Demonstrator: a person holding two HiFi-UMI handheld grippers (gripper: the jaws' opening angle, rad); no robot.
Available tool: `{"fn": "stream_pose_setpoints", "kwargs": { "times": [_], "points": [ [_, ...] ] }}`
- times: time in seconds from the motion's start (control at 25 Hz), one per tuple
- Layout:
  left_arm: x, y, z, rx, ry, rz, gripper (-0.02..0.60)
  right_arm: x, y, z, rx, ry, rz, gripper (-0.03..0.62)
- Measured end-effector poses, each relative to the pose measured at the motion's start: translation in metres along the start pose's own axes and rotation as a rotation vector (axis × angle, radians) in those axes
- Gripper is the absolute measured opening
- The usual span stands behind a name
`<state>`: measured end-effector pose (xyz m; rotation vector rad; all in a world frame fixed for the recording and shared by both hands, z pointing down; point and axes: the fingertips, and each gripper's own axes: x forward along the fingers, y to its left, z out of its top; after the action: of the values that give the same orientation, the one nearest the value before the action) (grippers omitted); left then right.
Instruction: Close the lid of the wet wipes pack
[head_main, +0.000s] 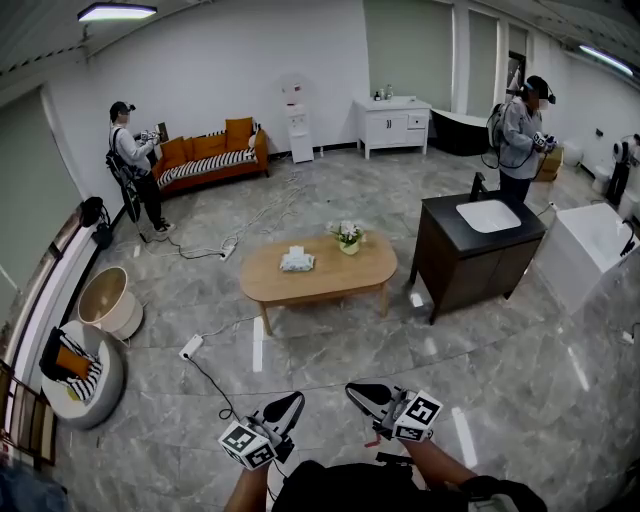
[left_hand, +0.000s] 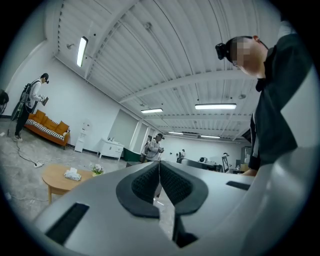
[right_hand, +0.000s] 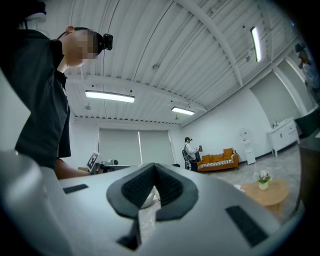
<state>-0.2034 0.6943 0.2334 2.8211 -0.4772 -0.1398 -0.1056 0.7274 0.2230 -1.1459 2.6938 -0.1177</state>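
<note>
Wet wipes pack (head_main: 297, 261) sits on the oval wooden table (head_main: 335, 278) near a flower pot (head_main: 348, 238), well apart from my left gripper (head_main: 285, 408) and right gripper (head_main: 366, 394), both with jaws pressed together, holding nothing.

Two tongs (head_main: 288, 406) (head_main: 362, 392), one wipes pack (head_main: 297, 261), one oval table (head_main: 330, 282), one flowerpot (head_main: 349, 239)

We see open grey marble floor (head_main: 330, 350) btw. us and the oval light-wood coffee table (head_main: 352, 274); white power strip w/ black cable (head_main: 191, 347) lies left, dark sink cabinet (head_main: 470, 270) stands right.
</note>
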Motion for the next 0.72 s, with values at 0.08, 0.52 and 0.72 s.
{"fn": "stream_pose_setpoints", "kwargs": {
  "times": [0.08,0.52,0.72],
  "points": [
    [0.0,-0.002,0.001,0.0,0.003,0.003,0.017,-0.001,-0.001,0.001,0.002,-0.003,0.001,0.011],
    [0.013,0.012,-0.01,-0.017,0.017,0.016,0.017,-0.002,-0.023,-0.01,0.033,0.003,0.0,0.011],
    [0.047,0.037,-0.014,-0.034,0.008,-0.004,0.017,0.006,-0.053,-0.01,0.022,0.017,-0.008,0.011]
  ]
}}
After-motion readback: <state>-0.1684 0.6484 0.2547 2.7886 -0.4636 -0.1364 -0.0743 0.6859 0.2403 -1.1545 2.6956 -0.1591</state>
